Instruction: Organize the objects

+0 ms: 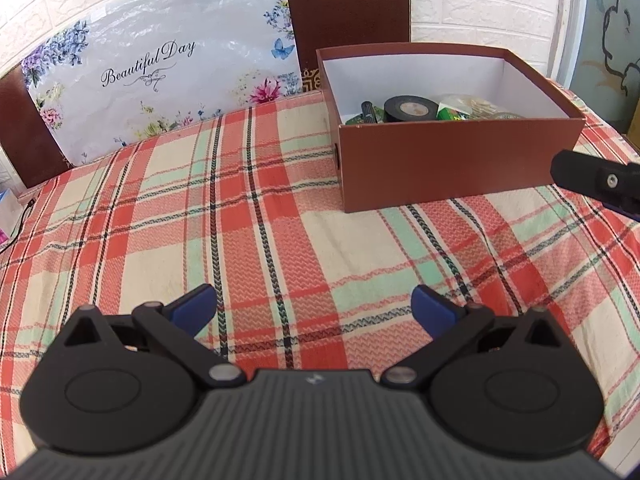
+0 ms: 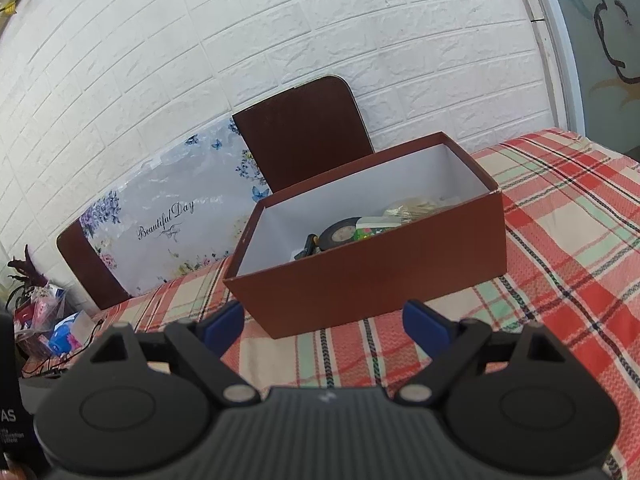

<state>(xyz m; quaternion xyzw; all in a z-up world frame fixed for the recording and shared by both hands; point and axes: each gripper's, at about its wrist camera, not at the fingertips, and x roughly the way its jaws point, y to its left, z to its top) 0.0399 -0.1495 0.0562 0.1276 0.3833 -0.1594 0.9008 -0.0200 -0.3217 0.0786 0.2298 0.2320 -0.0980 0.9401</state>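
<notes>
A brown cardboard box [image 1: 456,164] with a white inside stands open on the plaid tablecloth [image 1: 260,232]. It holds a black tape roll [image 1: 408,109], a green packet [image 1: 452,114], a dark pen-like item [image 1: 370,113] and some pale items. My left gripper [image 1: 314,306] is open and empty, low over the cloth in front of the box. My right gripper [image 2: 323,322] is open and empty, just before the box's near wall [image 2: 372,276]. Part of the right gripper shows at the right edge of the left wrist view [image 1: 600,182].
A floral panel reading "Beautiful Day" [image 1: 160,72] and a brown chair back [image 1: 348,12] stand behind the table against a white brick wall [image 2: 280,40]. Clutter and a cable [image 2: 60,328] lie off the table's left end.
</notes>
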